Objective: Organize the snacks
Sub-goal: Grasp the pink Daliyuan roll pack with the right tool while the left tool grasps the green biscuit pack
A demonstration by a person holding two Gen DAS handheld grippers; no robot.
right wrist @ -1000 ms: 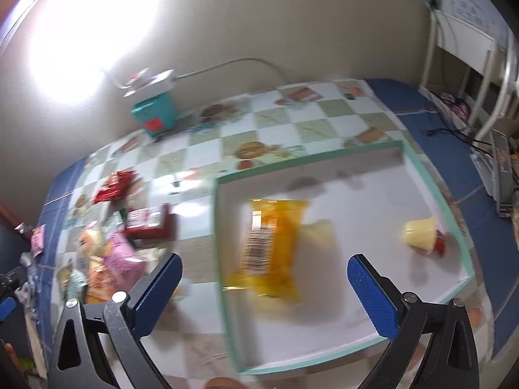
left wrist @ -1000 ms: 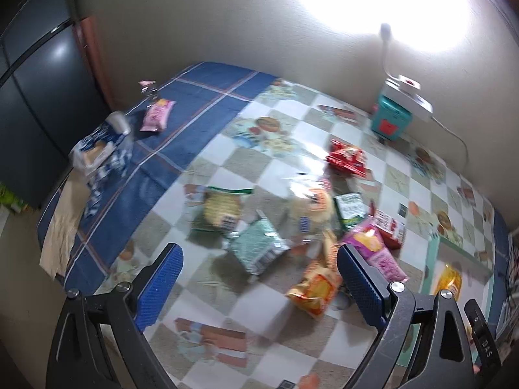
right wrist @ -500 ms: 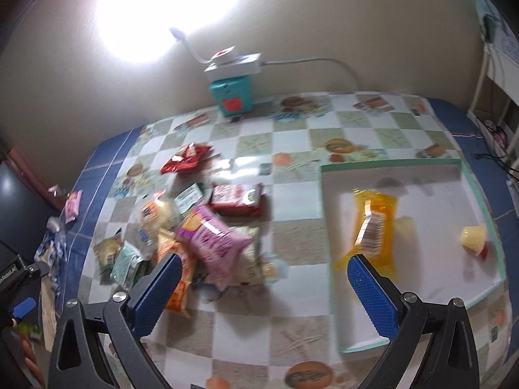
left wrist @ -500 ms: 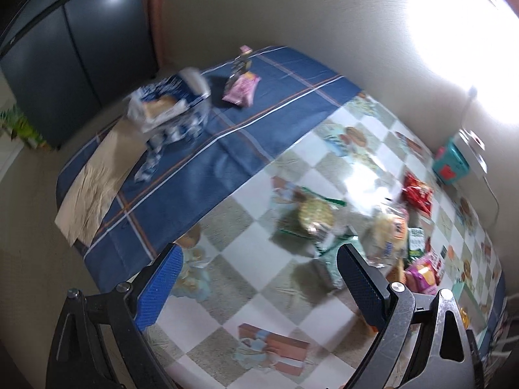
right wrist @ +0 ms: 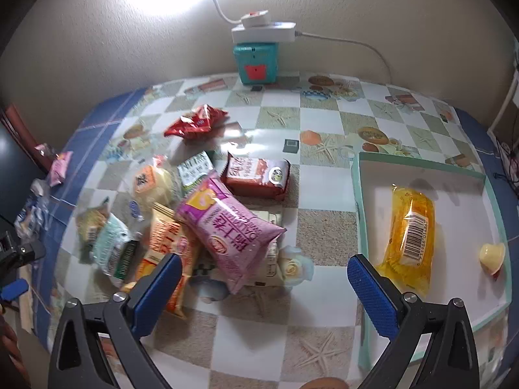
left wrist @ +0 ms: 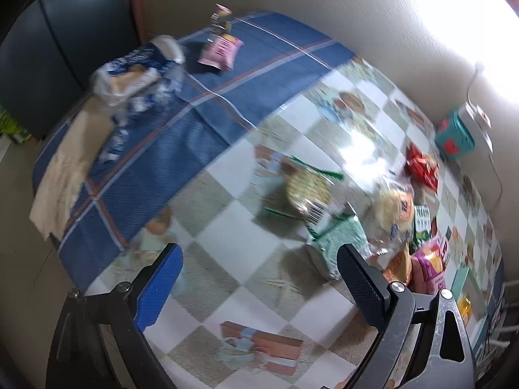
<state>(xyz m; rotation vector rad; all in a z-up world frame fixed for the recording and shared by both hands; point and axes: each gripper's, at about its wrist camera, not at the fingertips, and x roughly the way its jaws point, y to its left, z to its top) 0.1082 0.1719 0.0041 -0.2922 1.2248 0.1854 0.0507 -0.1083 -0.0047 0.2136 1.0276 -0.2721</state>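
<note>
A heap of snack packets lies on the checked tablecloth [right wrist: 324, 214]: a big pink bag [right wrist: 227, 227] on top, a brown-red packet [right wrist: 256, 178], a red packet [right wrist: 196, 124], an orange packet [right wrist: 165, 246] and a pale green packet [right wrist: 113, 246]. The shallow white tray [right wrist: 460, 175] at right holds a yellow packet [right wrist: 410, 233] and a small jelly cup [right wrist: 492, 254]. My right gripper [right wrist: 261, 277] hangs open above the pink bag's near end, nothing between its fingers. My left gripper [left wrist: 259, 264] is open over bare cloth, left of the green packet [left wrist: 337, 240] and round cake packet [left wrist: 306, 188].
A teal box [right wrist: 256, 61] with a white power strip [right wrist: 264, 29] and lamp stands against the wall. On the blue cloth at the far left lie a small pink packet [left wrist: 220, 52] and a crumpled blue-white bag [left wrist: 136, 74]. A dark cabinet [left wrist: 65, 48] stands beyond.
The right gripper has swung left from over the tray to over the snack heap. The left gripper's view has shifted left and lower, the heap now at its right side.
</note>
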